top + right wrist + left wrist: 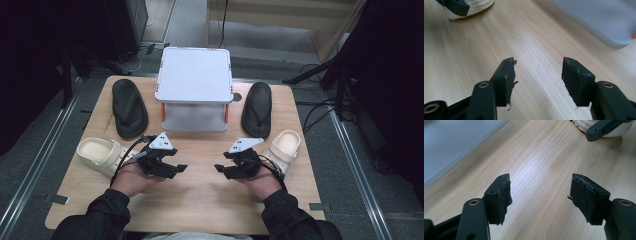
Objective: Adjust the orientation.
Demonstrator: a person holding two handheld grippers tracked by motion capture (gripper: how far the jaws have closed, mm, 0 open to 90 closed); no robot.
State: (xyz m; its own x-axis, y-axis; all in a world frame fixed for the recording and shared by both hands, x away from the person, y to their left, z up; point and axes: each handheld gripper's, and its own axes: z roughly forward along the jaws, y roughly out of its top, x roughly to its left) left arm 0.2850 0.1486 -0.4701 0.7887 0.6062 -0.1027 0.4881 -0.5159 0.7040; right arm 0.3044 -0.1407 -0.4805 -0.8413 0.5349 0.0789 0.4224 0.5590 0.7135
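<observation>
Both grippers hover with fingers released, nothing between them: left gripper (176, 168) just right of the cream clog (100, 154), right gripper (224, 169) just left of the other cream clog (285, 147).

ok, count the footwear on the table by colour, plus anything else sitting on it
Black sandals: 2, one far left, one far right
Cream clogs: 2, one near left, one near right
Grey two-level rack: 1
Total: 5 things on the table
</observation>
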